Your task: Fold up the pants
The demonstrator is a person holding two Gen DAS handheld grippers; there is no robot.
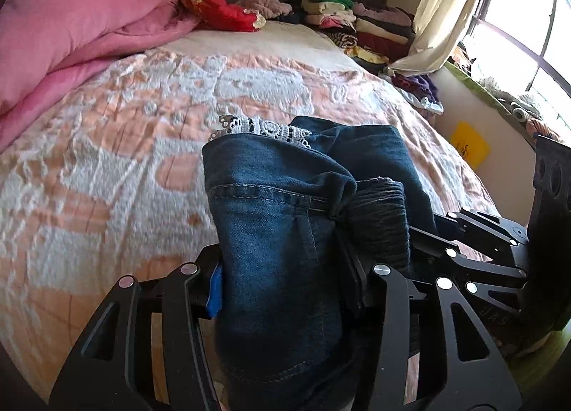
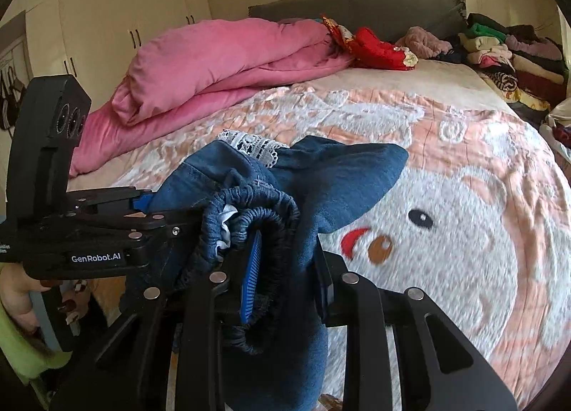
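The pants are blue denim jeans (image 1: 278,232) with a white lace trim (image 1: 264,129) and an elastic waistband (image 2: 257,218). They are bunched and held up above the near part of the bed between both grippers. My left gripper (image 1: 285,286) is shut on a fold of the denim. My right gripper (image 2: 285,275) is shut on the waistband and denim beside it. The right gripper shows at the right of the left wrist view (image 1: 474,250). The left gripper shows at the left of the right wrist view (image 2: 107,218). The jeans' lower part hangs out of sight.
The bed (image 2: 464,196) has a peach and white bear-pattern blanket. A pink duvet (image 2: 221,61) lies at the far left. Stacks of folded clothes (image 1: 360,29) sit at the far right by the headboard. A window and curtain (image 1: 449,7) are to the right, wardrobes (image 2: 117,18) to the left.
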